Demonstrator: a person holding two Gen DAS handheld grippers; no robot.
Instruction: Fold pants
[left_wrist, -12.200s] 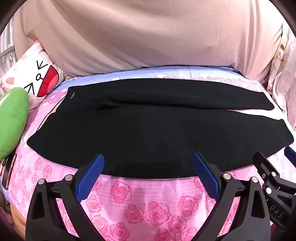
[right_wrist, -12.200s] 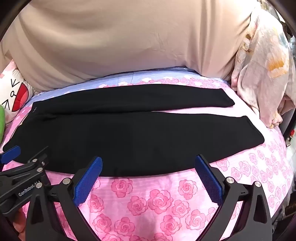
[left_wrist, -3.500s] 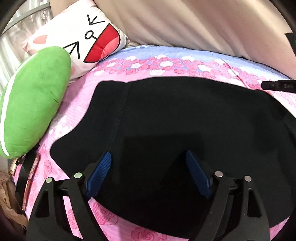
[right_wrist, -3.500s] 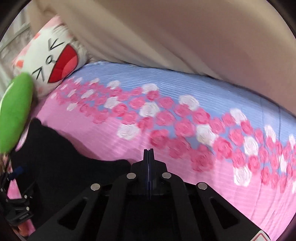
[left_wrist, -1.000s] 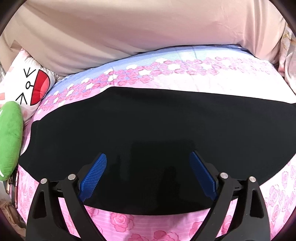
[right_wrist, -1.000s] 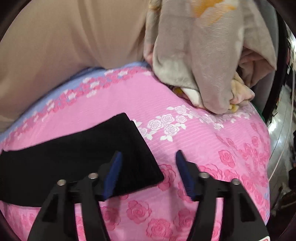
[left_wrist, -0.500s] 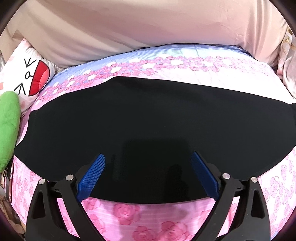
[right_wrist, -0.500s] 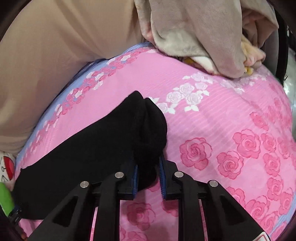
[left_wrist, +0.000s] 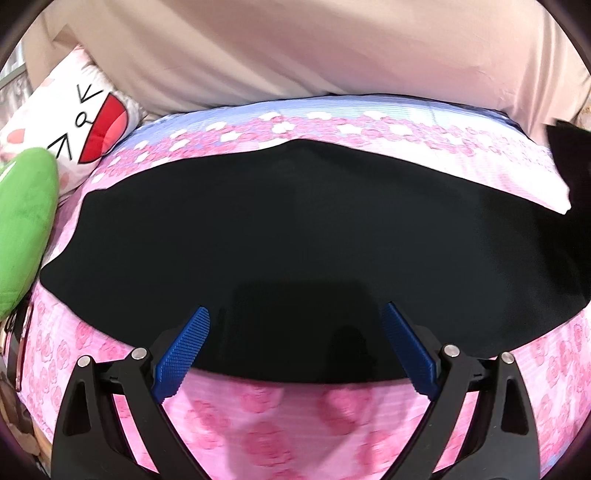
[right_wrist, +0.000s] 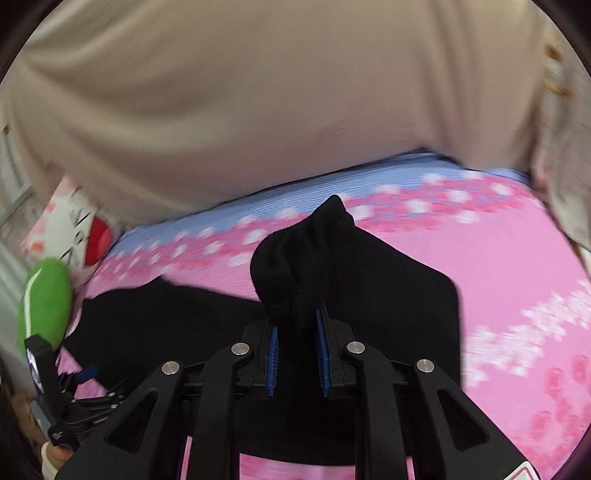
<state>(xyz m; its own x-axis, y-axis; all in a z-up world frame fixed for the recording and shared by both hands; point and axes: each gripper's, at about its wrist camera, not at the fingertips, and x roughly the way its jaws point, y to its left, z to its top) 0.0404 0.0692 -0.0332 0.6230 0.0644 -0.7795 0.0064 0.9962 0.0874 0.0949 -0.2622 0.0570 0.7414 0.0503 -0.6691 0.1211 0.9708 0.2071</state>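
Lying lengthwise across the bed, black pants (left_wrist: 295, 236) have their end clamped in the right hand-held gripper (right_wrist: 297, 354).

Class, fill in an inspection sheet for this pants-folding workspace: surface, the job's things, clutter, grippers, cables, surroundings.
Surface: pink rose-print bedsheet, blue band at the far edge.
Job's things: black pants lying flat lengthwise; leg end bunched and lifted.
Clutter: green cushion, cartoon-face pillow.
Grippers: left gripper open over the pants' near edge; right gripper shut on the leg end.
Cables: nothing seen.
Surroundings: beige cloth behind the bed.
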